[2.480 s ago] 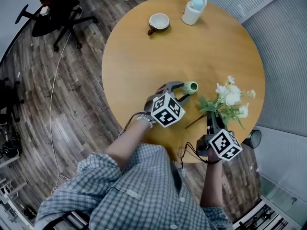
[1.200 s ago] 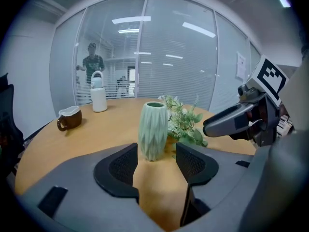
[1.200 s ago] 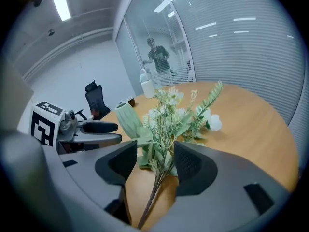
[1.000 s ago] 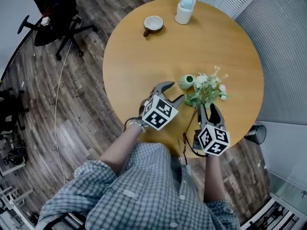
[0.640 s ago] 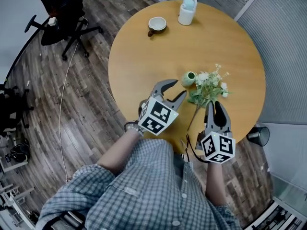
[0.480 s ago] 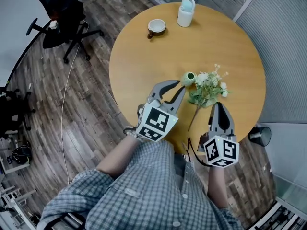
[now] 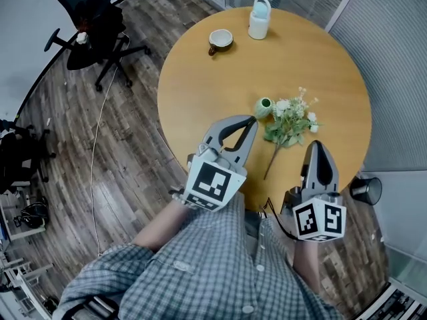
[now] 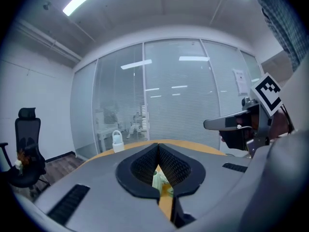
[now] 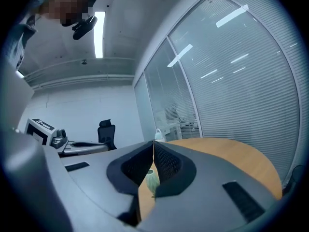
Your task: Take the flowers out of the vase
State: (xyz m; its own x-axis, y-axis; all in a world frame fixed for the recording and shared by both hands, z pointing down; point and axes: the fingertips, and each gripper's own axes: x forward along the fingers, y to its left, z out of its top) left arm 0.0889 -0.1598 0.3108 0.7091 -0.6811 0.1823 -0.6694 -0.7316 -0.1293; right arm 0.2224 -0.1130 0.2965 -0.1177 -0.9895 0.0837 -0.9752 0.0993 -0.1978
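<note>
The left gripper (image 7: pixel 251 119) has its jaws pressed together with nothing between them. It is held up off the surface (image 7: pixel 200 85), pointing across it towards the vase. The right gripper (image 7: pixel 316 144) is likewise closed and empty, raised over the near edge and pointing the same way.

Ahead of both, the flowers (image 7: pixel 291 120) lie flat on the round wooden surface, out of the vase. The white blooms and green leaves are at the far end, and the thin stem trails back between the two grippers. The small green vase (image 7: pixel 264 105) sits just beside the blooms, on their left.

Well beyond, near the far edge, are a cup (image 7: pixel 220 40) and a white jug (image 7: pixel 259 17). A black office chair (image 7: pixel 92 27) stands on the wooden floor (image 7: pixel 127 159).
</note>
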